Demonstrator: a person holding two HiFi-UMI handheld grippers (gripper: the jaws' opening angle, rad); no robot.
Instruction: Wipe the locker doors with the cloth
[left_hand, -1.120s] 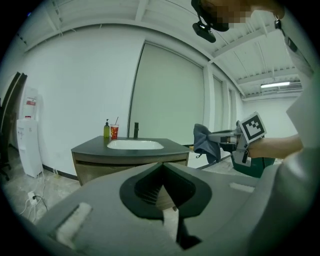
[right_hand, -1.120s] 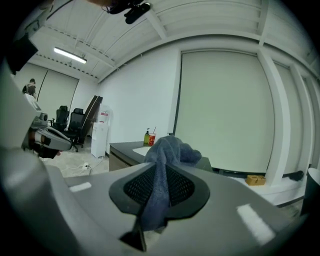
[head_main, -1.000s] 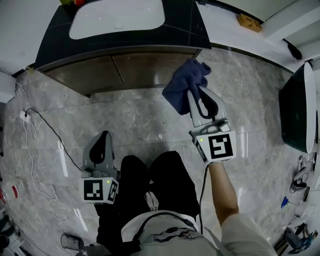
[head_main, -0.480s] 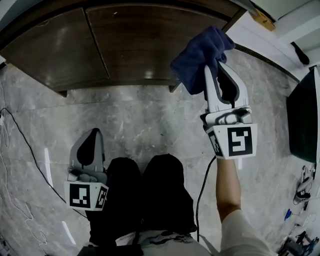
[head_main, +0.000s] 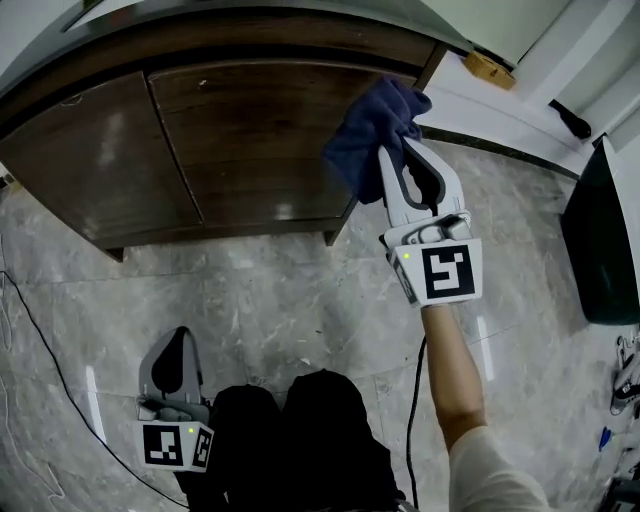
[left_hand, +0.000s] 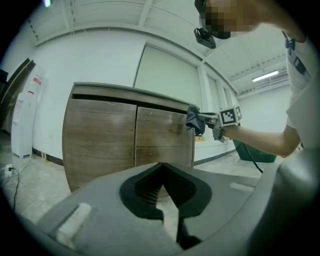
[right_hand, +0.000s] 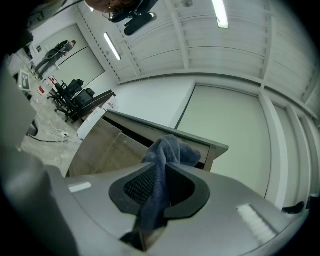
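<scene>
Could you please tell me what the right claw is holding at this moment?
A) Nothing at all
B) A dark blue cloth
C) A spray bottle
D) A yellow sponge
B: the right claw is clamped on a dark blue cloth, which bunches out past its tips in front of the upper corner of the right-hand door.

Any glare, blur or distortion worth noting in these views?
Head view: sharp, with pale sheen on the locker doors and glare streaks on the floor. Left gripper view: strong fisheye bend, dark corners. Right gripper view: same fisheye, cloth in focus.
</scene>
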